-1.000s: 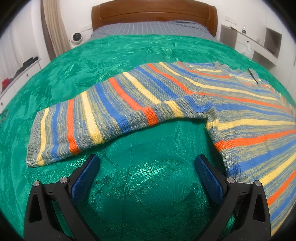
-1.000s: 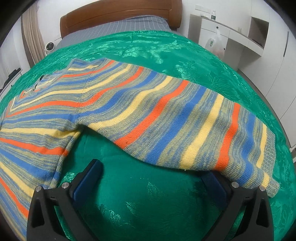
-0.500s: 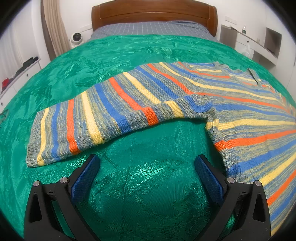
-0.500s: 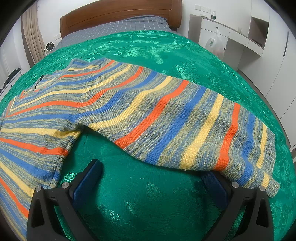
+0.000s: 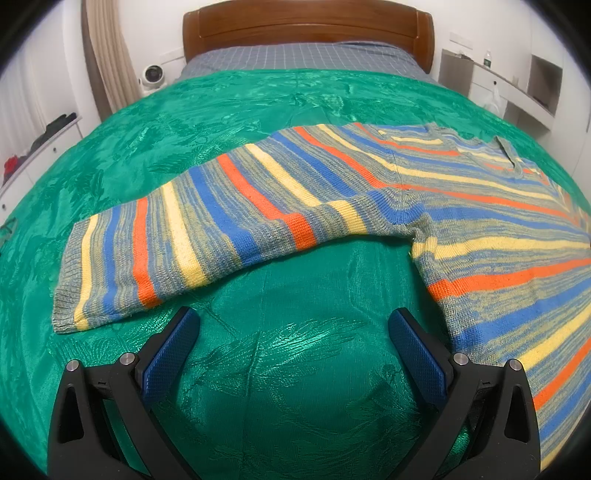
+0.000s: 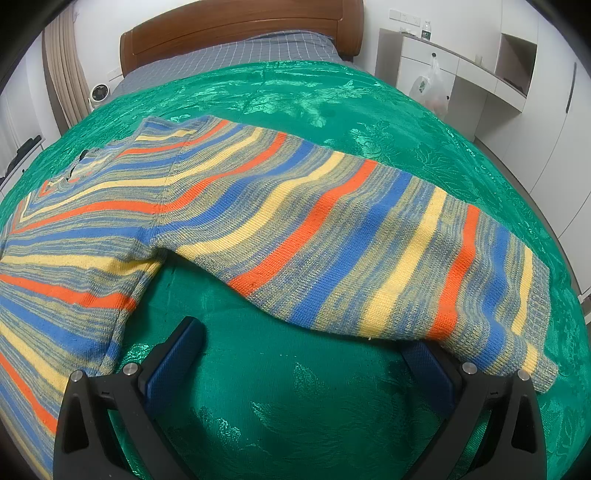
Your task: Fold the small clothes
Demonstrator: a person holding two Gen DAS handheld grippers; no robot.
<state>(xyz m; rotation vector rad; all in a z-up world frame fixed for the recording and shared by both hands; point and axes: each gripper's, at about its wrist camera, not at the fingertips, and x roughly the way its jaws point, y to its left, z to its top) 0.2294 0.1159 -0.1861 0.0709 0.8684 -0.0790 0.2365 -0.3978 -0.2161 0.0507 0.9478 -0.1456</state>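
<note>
A striped knit sweater [image 5: 369, 184] in blue, orange, yellow and grey lies flat on the green bedspread [image 5: 258, 103] with both sleeves spread out. In the left wrist view its left sleeve [image 5: 184, 240] reaches to the left. My left gripper [image 5: 293, 332] is open and empty over bare bedspread just below the sleeve. In the right wrist view the sweater [image 6: 110, 206] spreads to the left and its right sleeve [image 6: 406, 266] runs to the right. My right gripper [image 6: 301, 339] is open; the sleeve's cuff end covers the tip of its right finger.
A wooden headboard [image 5: 306, 33] and grey checked sheet [image 5: 303, 55] are at the far end. A white cabinet with a plastic bag [image 6: 428, 88] stands right of the bed. A small white fan [image 5: 152, 75] and low shelf are on the left.
</note>
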